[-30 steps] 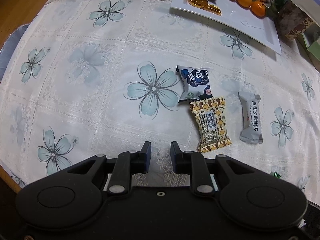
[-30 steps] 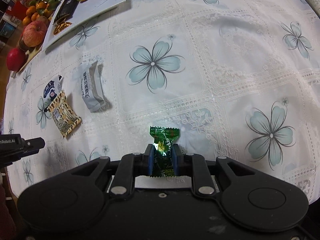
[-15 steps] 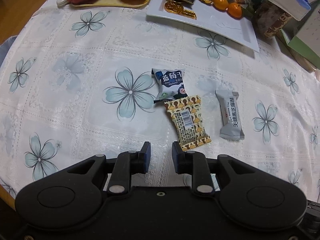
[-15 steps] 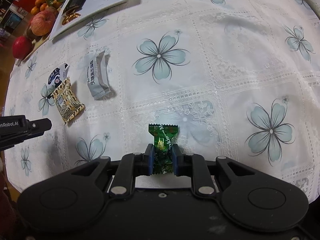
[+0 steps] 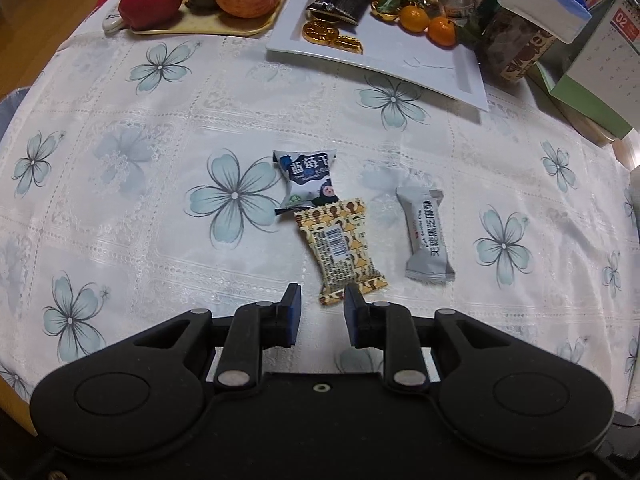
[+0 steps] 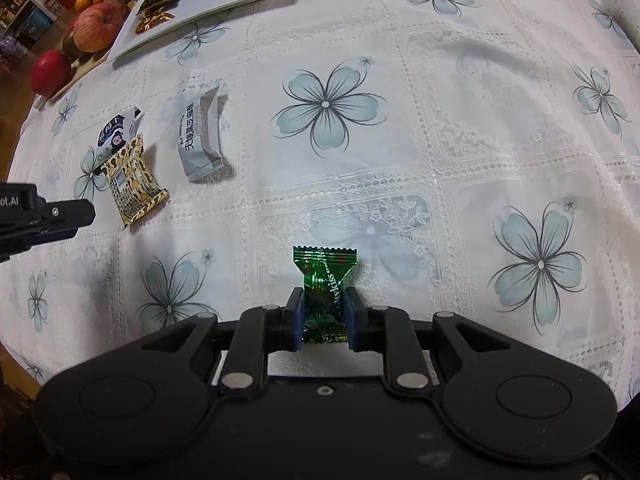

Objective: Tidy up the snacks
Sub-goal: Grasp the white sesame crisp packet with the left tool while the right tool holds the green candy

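Three wrapped snacks lie grouped on the flowered tablecloth while my right gripper pinches a green candy and my left gripper, spread and unladen, hovers near them; next, I judge, the candy joins the group.

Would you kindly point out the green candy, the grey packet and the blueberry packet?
green candy point(image 6: 325, 276), right wrist view, on its wrapper above the pads.
grey packet point(image 5: 427, 236), left wrist view, on its printed middle.
blueberry packet point(image 5: 308, 178), left wrist view, on its front face.
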Action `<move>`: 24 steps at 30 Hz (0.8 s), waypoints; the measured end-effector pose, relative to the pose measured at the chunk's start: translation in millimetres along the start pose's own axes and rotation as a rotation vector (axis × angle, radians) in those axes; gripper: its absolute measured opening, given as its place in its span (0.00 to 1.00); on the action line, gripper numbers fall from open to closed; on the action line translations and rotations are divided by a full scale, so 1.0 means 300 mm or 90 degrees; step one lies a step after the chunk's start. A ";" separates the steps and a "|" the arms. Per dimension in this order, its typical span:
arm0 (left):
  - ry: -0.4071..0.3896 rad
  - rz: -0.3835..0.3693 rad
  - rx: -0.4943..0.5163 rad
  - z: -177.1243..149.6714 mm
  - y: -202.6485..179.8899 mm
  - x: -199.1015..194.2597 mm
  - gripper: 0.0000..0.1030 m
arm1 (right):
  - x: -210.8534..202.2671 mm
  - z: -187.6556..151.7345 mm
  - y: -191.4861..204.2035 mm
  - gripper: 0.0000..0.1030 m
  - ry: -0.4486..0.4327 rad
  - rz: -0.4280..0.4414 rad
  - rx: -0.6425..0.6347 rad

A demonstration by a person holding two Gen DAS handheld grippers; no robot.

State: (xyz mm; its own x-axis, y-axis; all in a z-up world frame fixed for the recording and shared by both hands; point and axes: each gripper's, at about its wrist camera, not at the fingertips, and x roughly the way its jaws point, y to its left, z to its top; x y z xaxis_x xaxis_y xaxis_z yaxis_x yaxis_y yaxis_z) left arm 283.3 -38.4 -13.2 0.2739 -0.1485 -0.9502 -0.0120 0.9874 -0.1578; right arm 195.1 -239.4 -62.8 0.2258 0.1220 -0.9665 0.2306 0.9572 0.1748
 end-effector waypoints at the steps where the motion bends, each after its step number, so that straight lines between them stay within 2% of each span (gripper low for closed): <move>1: 0.005 -0.005 -0.002 0.007 -0.014 -0.001 0.32 | -0.001 -0.004 0.002 0.19 -0.002 -0.004 -0.005; 4: 0.009 -0.006 0.007 0.029 -0.070 -0.009 0.32 | -0.017 -0.009 -0.007 0.18 -0.010 -0.004 -0.001; 9: 0.001 -0.001 0.024 0.064 -0.160 -0.011 0.32 | -0.072 0.015 -0.058 0.18 -0.017 0.042 0.052; 16: 0.034 0.020 0.027 0.088 -0.247 0.077 0.32 | -0.198 0.046 -0.119 0.18 -0.066 0.091 0.098; 24: 0.018 0.045 0.014 0.109 -0.291 0.127 0.32 | -0.317 0.084 -0.200 0.18 -0.125 0.128 0.151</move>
State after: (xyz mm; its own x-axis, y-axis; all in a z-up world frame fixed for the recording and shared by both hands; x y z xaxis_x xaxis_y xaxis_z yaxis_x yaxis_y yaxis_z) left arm 326.2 -128.4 -26.8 0.2463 -0.0797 -0.9659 -0.0094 0.9964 -0.0846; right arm 183.7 -314.9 23.4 0.4614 0.2268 -0.8577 0.3714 0.8286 0.4189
